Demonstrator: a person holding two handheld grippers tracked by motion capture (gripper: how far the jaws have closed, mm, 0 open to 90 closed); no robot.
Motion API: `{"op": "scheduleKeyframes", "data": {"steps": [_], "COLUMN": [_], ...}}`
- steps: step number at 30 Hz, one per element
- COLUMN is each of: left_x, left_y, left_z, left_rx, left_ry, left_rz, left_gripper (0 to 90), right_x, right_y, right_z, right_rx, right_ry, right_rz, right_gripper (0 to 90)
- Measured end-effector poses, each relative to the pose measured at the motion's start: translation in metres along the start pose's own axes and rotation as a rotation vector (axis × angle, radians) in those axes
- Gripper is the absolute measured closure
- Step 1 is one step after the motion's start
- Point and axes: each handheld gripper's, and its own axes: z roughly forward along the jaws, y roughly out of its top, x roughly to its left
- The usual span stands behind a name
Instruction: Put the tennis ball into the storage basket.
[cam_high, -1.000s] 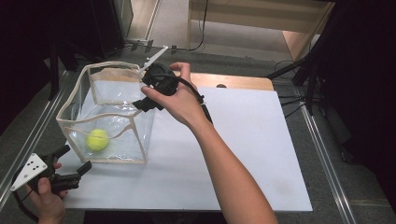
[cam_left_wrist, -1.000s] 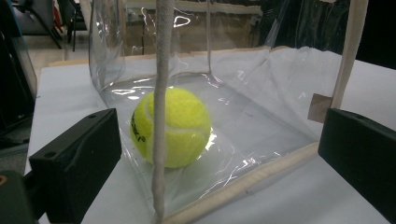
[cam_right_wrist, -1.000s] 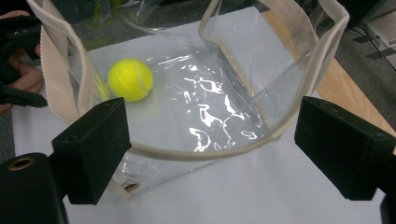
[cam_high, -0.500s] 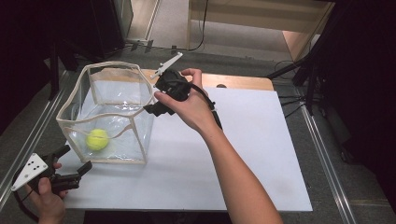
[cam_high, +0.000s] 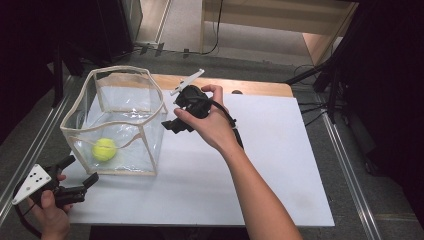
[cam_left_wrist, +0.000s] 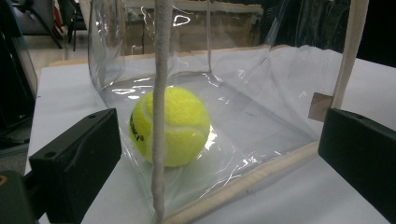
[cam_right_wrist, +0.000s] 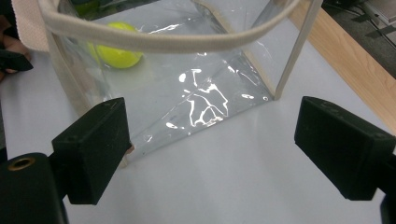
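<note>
A clear plastic bag (cam_high: 125, 107) with beige trim stands open-topped on the left of the white board. A yellow tennis ball (cam_high: 104, 149) lies on its floor near the front left corner. My right gripper (cam_high: 170, 125) hovers just outside the bag's right wall, pointing down and left, jaws open and nothing between them. In the right gripper view the bag (cam_right_wrist: 205, 93) and the ball (cam_right_wrist: 116, 53) lie ahead of the right gripper (cam_right_wrist: 210, 123). My left gripper (cam_high: 80, 170) rests open by the bag's front left corner. The left gripper view faces the ball (cam_left_wrist: 170, 126) through the clear wall.
The white board (cam_high: 260, 175) stretches bare to the right of the bag. A wooden strip (cam_high: 255, 87) runs along its far edge. Metal rails (cam_high: 345, 165) flank the table, and dark stands rise at the back right.
My right hand has moved right and down, from over the bag's rim to beside its right wall. The left gripper, the bag and the ball have stayed put.
</note>
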Motion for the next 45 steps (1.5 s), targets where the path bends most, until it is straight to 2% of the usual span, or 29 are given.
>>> {"op": "scheduleKeyframes", "data": {"steps": [17,18,32,38,45], "left_x": [0.000,0.000,0.000,-0.001,-0.001], "left_y": [0.000,0.000,0.000,0.000,0.000], "left_z": [0.000,0.000,0.000,0.000,0.000], "left_rx": [0.001,0.001,0.003,0.003,0.005], "left_ry": [0.002,0.001,0.002,0.002,0.003], "left_rz": [0.003,0.003,0.005,0.005,0.006], "left_gripper": [0.0,0.0,0.0,0.0,0.0], "right_x": [0.000,0.000,0.000,0.000,0.001], "right_y": [-0.038,-0.040,-0.075,-0.091,-0.111], "right_z": [0.006,0.006,0.009,0.011,0.015], "right_rx": [0.002,0.002,-0.009,-0.024,-0.070], "right_ry": [0.003,0.002,0.001,-0.002,-0.016], "right_rz": [0.030,0.045,0.087,0.105,0.123], "right_gripper": [9.4,9.4,9.3,9.4,9.4]}}
